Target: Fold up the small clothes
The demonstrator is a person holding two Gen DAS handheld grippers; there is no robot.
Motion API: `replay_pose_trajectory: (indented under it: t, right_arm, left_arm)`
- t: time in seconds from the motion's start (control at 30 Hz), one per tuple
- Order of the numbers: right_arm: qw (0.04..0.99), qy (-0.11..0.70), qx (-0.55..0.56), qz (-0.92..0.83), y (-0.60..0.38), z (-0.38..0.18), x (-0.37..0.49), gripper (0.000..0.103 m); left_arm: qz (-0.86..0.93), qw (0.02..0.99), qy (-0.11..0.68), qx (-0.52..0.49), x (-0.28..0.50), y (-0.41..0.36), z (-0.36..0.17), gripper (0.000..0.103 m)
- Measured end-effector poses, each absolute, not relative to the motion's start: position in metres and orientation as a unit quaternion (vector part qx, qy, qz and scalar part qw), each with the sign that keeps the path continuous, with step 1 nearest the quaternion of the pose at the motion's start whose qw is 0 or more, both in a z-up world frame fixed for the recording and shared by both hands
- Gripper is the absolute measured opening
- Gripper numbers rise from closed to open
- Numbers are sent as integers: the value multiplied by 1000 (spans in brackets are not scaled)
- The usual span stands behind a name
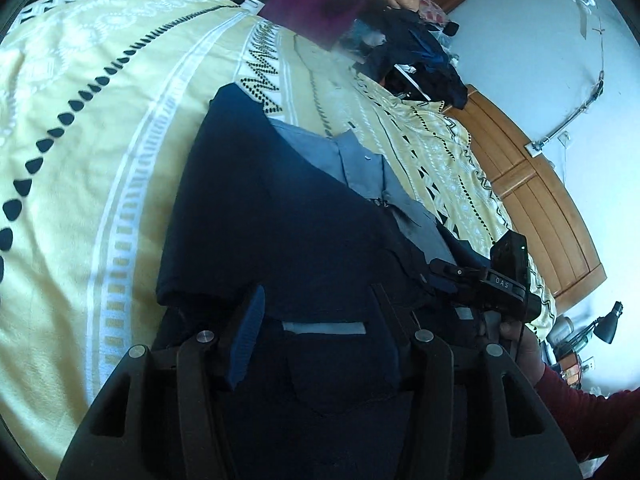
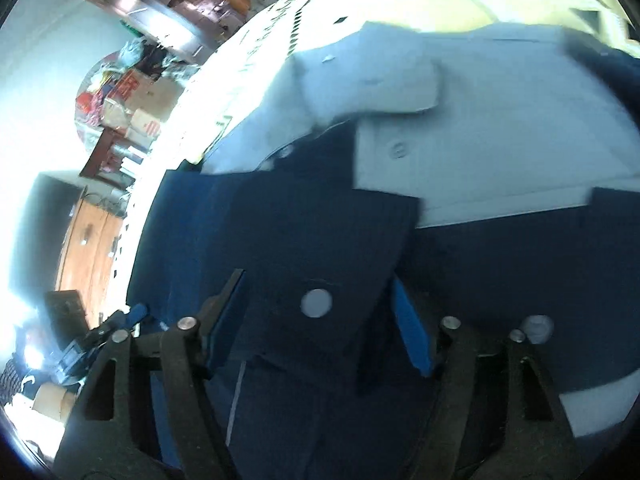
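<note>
A small shirt, navy (image 1: 260, 208) with a light blue collar and front panel (image 1: 360, 168), lies on a yellow patterned bedspread (image 1: 100, 100). My left gripper (image 1: 318, 292) is open, its fingers spread wide over the shirt's near edge, with navy cloth lying between them. My right gripper (image 1: 476, 280) shows at the shirt's right side, held by a hand in a red sleeve. In the right wrist view my right gripper (image 2: 317, 278) is also open, and a navy flap with a white button (image 2: 316, 303) sits between its blue pads (image 2: 412, 332). The light blue panel (image 2: 500, 140) lies beyond.
A heap of dark clothes (image 1: 420, 52) and a maroon cloth (image 1: 316, 0) sit at the bed's far end. A wooden bed frame (image 1: 532, 192) runs along the right, with a black desk lamp (image 1: 604, 324) beyond. Boxes and clutter (image 2: 132, 96) and a wooden door (image 2: 88, 240) stand beside the bed.
</note>
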State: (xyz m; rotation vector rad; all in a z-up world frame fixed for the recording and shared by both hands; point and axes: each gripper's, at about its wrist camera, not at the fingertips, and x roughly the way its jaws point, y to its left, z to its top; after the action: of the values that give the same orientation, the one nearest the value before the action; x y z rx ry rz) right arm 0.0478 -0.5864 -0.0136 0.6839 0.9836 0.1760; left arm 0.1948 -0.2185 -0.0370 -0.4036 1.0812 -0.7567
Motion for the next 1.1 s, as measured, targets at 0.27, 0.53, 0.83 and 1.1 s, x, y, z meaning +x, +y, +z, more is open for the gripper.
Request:
replay_pose_trajectory:
  t: [0.27,0.53,0.83,1.1]
  right_arm:
    - [850,416,319,51,-642,14,30,4]
    - [848,424,318,-15,-713,3,3,5]
    - [854,417,308,-45,-722,-1,-4,5]
    - [865,405,287,-69,-727,10,-6,5]
  left_arm:
    - [-349,769,500,-194,192,-214,-45,55]
    - [-369,762,503,-172,185,-227,-41,55]
    - [-470,739,449,-175,158,-238,21,66]
    - [-328,779,526,-94,218,-262,-22,72]
